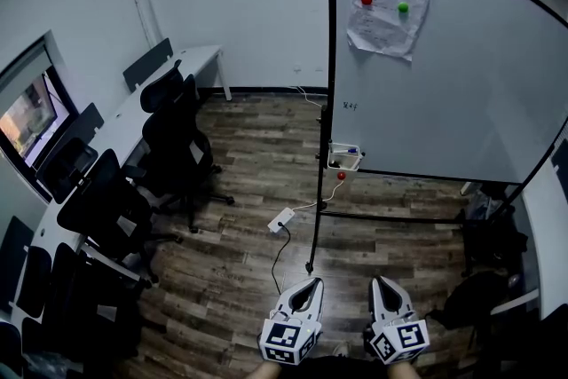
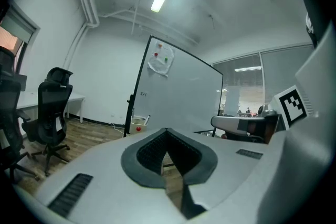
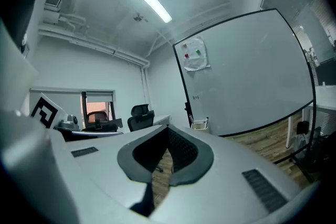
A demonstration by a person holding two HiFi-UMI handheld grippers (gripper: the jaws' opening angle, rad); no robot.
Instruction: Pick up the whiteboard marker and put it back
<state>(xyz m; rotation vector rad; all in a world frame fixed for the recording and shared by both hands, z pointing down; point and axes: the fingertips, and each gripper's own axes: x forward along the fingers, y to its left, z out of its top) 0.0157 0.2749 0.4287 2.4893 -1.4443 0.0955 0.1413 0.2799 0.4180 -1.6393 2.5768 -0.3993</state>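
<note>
Left gripper (image 1: pixel 309 287) and right gripper (image 1: pixel 382 284) were held closed, empty, at bottom centre; whiteboard marker (image 1: pixel 352 151) was seen in tray (image 1: pixel 335 162) at mid-frame.

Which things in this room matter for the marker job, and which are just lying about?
For the job: whiteboard marker, the tray holding it, whiteboard, left gripper and right gripper, both shut and empty.
Just lying about: office chairs, desk, power strip on the floor, paper sheet.
</note>
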